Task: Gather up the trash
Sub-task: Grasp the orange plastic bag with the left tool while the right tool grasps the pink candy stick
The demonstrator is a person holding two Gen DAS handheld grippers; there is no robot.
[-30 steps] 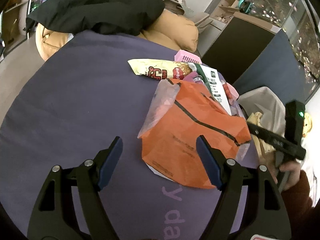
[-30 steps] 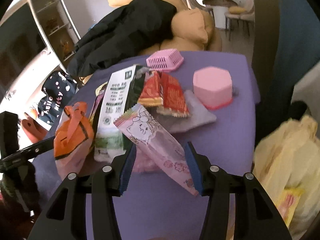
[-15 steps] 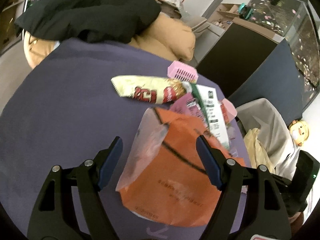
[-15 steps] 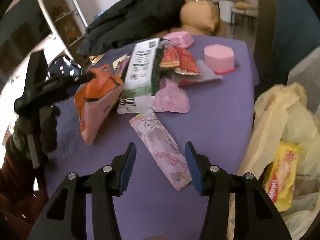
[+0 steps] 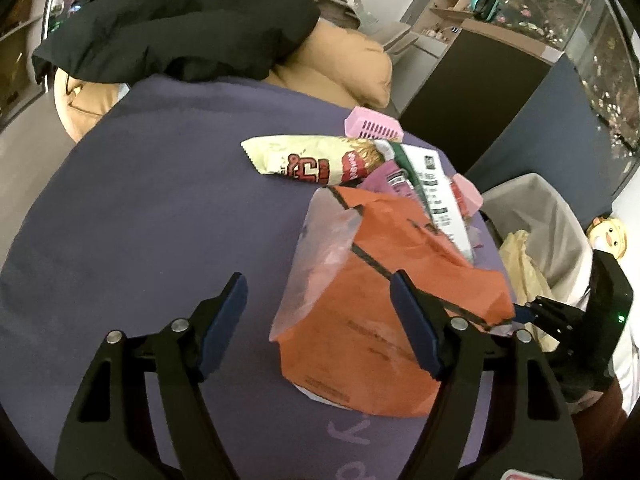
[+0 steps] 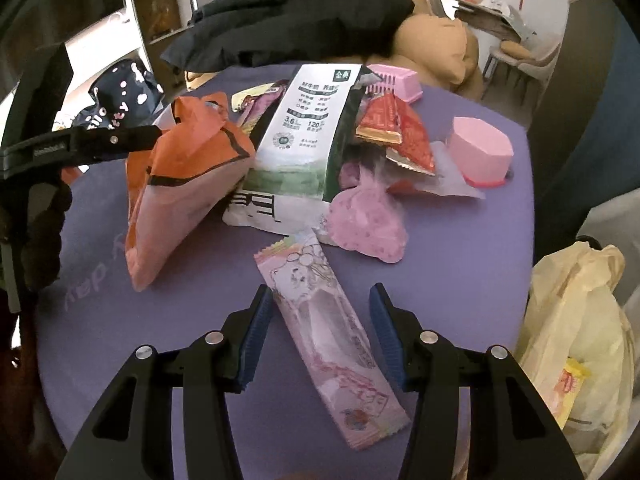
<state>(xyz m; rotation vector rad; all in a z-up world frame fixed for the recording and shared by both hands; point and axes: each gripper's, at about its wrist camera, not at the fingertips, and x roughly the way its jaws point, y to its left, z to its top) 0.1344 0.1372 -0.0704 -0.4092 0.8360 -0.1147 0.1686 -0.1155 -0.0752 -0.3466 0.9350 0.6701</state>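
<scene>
Left claw (image 5: 320,316): jaws apart and just closing a little, nothing gripped; the orange bag lay between the fingers, its right part passing behind the right finger, whether touching it I cannot tell.
Right claw (image 6: 320,332): jaws apart, gripping nothing; the pink wrapper lay flat on the desk between the fingers, clear of both pads.
Orange bag (image 5: 360,320): crumpled, with black lines and a clear plastic flap at its 9 o'clock side; it sat at the near edge of the trash heap, and in the right wrist view at 10 o'clock from the right claw.
Pink wrapper (image 6: 332,332): long, narrow, printed with a cartoon figure, running from 11 o'clock to 5 o'clock through the right claw's gap.
Trash heap: a white-and-green milk pouch (image 6: 304,140), a red snack packet (image 6: 396,132), a crumpled pink film (image 6: 368,220) and a cream snack packet (image 5: 312,158), piled touching one another at 12 o'clock from the pink wrapper.
Pink box (image 6: 480,152): at 2 o'clock, just beside the heap.
Pink basket (image 6: 394,80): behind the heap, at 12 o'clock.
Desk (image 6: 460,260): covered in purple cloth.
Yellow plastic bag (image 6: 576,332): off the desk edge at 3 o'clock from the right claw, holding a yellow packet.
Black garment (image 5: 180,20): heaped on tan cushions beyond the desk.
</scene>
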